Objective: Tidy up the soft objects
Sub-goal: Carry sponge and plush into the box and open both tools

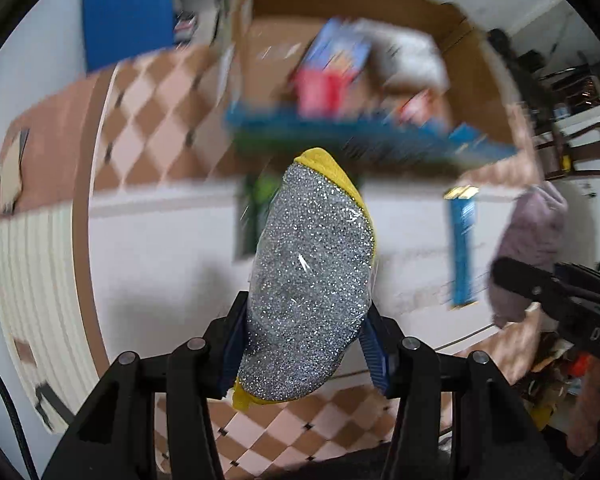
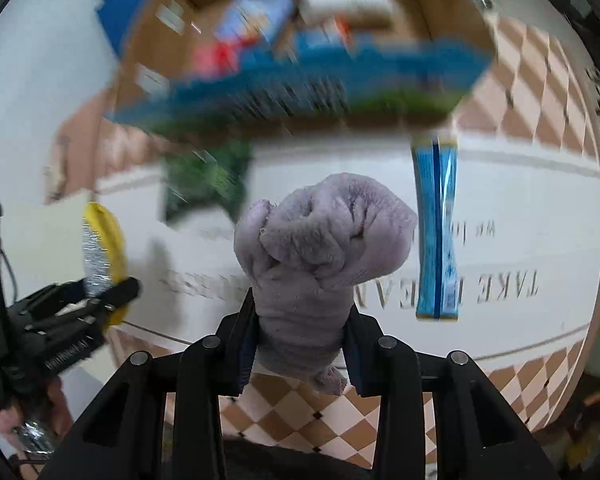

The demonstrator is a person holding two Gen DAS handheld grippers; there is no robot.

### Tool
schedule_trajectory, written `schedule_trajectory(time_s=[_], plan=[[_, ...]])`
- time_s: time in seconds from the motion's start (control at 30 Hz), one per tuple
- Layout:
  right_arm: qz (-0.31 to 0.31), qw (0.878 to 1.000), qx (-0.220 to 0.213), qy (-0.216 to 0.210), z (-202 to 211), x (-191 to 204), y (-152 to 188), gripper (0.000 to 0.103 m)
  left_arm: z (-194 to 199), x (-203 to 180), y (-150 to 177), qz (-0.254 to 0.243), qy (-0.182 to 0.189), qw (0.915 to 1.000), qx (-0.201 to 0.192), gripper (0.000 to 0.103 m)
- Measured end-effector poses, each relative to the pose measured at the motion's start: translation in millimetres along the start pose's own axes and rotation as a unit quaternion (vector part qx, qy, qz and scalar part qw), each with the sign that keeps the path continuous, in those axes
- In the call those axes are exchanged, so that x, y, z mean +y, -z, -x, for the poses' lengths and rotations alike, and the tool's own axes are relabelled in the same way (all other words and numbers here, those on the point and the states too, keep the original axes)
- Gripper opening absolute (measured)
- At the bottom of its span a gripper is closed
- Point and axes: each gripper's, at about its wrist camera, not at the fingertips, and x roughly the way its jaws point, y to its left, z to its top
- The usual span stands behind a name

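- Checkered tan-and-pink floor (image 1: 148, 96) filled the background of both wrist views, much of it smeared by motion blur.
- White mat (image 2: 500, 208) lay on that floor under both grippers; grey printed letters ran across it in the right wrist view, upside down, at about 4 o'clock from the frame's centre.
- Box (image 1: 472, 80) of brown cardboard sat open at 12 o'clock in both views, with blurred blue, red and white packages inside and a blue-printed flap along its near edge.
- Sponge (image 1: 312, 280), silver and glittery with a yellow backing, stood at the centre of the left wrist view; the left gripper (image 1: 304, 344) had its blue pads pressed on the sponge's lower sides, jaws narrowed around it, holding it clear of the mat.
- Cloth (image 2: 324, 240), a soft lilac bundle, sat at the centre of the right wrist view; the right gripper (image 2: 300, 340) squeezed its lower part between both pads, with the bunched top bulging above the fingertips and off the mat.
- Packet (image 2: 436, 232), long and blue-and-white, lay on the mat at 3 o'clock from the cloth, apart from it.
- Green item (image 2: 204, 180) lay blurred on the mat at 10 o'clock from the cloth; I could not tell what it was.
- Each gripper showed at the edge of the other's view, at roughly 4 o'clock in the left and 8 o'clock in the right.
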Motion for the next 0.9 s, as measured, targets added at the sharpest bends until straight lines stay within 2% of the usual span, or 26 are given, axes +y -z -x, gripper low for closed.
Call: schedule_trajectory(time_s=[0.1, 0.2, 0.27, 0.33, 0.47, 0.53, 0.7, 0.9], plan=[[0.017, 0.999, -0.033, -0.008, 37, 12, -28, 0.039, 25, -22, -45, -0.013, 0.003, 0.9997, -0.022, 0.048], [0.022, 0.998, -0.058, 0.011, 60, 12, -70, 0.039, 34, -38, -97, -0.018, -0.005, 0.9993, -0.034, 0.048], [0.016, 0.998, -0.063, 0.022, 65, 8, -100, 0.039, 27, -39, -137, -0.013, -0.01, 0.9995, -0.026, 0.049], [0.005, 0.997, -0.064, 0.041, 66, 2, -125, 0.039, 18, -35, -163, -0.008, -0.013, 0.9998, -0.013, 0.049], [-0.016, 0.997, -0.045, 0.062, 41, -24, -169, 0.039, -14, -32, -221, 0.004, -0.034, 0.9991, 0.024, 0.049], [-0.024, 0.997, -0.032, 0.074, 26, -34, -186, 0.039, -28, -31, -239, 0.008, -0.047, 0.9982, 0.036, 0.049], [-0.041, 0.995, 0.003, 0.094, -17, -55, -210, 0.039, -65, -26, -273, 0.022, -0.051, 0.9959, 0.072, 0.049], [-0.056, 0.993, 0.032, 0.102, -56, -75, -217, 0.039, -97, -24, -290, 0.029, -0.07, 0.9925, 0.096, 0.049]])
